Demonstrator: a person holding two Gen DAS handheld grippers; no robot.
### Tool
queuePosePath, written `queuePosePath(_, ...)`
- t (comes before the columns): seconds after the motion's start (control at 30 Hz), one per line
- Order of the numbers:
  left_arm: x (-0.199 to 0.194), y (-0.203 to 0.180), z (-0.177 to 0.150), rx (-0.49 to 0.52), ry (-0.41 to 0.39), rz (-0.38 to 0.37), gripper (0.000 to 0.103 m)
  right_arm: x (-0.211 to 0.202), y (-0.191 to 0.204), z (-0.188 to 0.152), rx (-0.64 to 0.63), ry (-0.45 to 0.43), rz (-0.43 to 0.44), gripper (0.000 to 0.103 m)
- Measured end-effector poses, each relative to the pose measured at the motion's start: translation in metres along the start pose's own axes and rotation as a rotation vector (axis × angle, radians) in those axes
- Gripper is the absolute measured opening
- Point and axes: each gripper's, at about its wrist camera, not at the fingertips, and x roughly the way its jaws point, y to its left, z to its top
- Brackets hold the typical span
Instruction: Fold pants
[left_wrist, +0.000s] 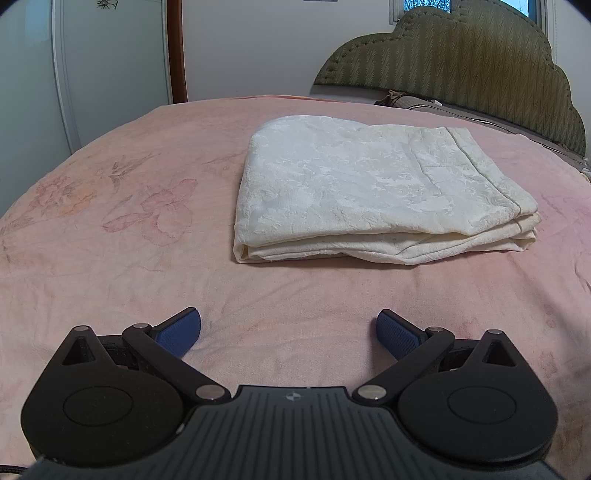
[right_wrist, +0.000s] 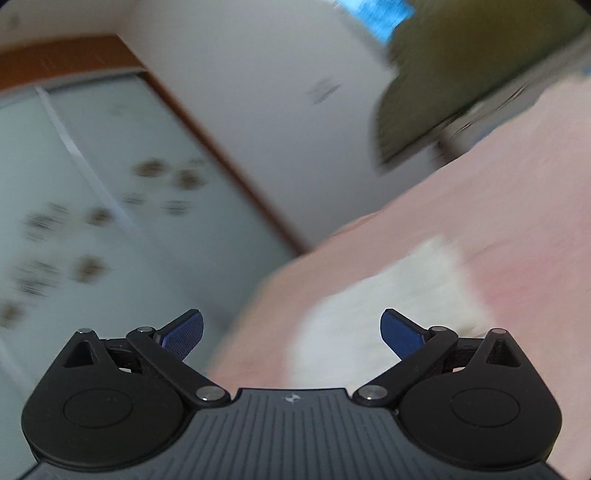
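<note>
The cream-white pants (left_wrist: 373, 188) lie folded in a flat stack of layers on the pink bedspread (left_wrist: 129, 236), right of centre in the left wrist view. My left gripper (left_wrist: 289, 330) is open and empty, low over the bedspread, well in front of the stack. My right gripper (right_wrist: 291, 332) is open and empty, tilted and raised above the bed. In the blurred right wrist view the pants (right_wrist: 388, 302) show as a white patch just beyond the right finger.
A green quilted headboard (left_wrist: 465, 62) stands at the back right with pillows below it. A white wardrobe door (left_wrist: 110, 55) and brown trim (left_wrist: 175, 48) are at the back left. The bed's far edge curves behind the pants.
</note>
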Motion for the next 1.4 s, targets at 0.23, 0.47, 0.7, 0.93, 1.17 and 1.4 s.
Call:
queuePosePath(0.23, 0.0, 0.0, 0.0, 0.0, 0.0, 0.0, 0.103, 0.043, -0.002, -0.063, -0.31, 0.106, -0.232, 0.103)
queuePosePath(0.47, 0.0, 0.0, 0.0, 0.0, 0.0, 0.0, 0.103, 0.059, -0.016, -0.109, -0.442, 0.184, -0.297, 0.103)
queuePosePath(0.7, 0.0, 0.0, 0.0, 0.0, 0.0, 0.0, 0.103, 0.062, -0.019, -0.116, -0.471, 0.223, -0.263, 0.103)
queuePosePath(0.93, 0.001, 0.003, -0.001, 0.011, -0.003, -0.018, 0.103, 0.069, -0.017, -0.119, -0.489, 0.267, -0.257, 0.103)
queuePosePath(1.17, 0.0, 0.002, -0.001, 0.011, -0.002, -0.016, 0.103, 0.07, -0.022, -0.117, -0.447, 0.29, -0.24, 0.103)
queuePosePath(1.4, 0.0, 0.003, -0.001, 0.014, 0.0, -0.019, 0.103, 0.07, -0.021, -0.118, -0.453, 0.292, -0.245, 0.103)
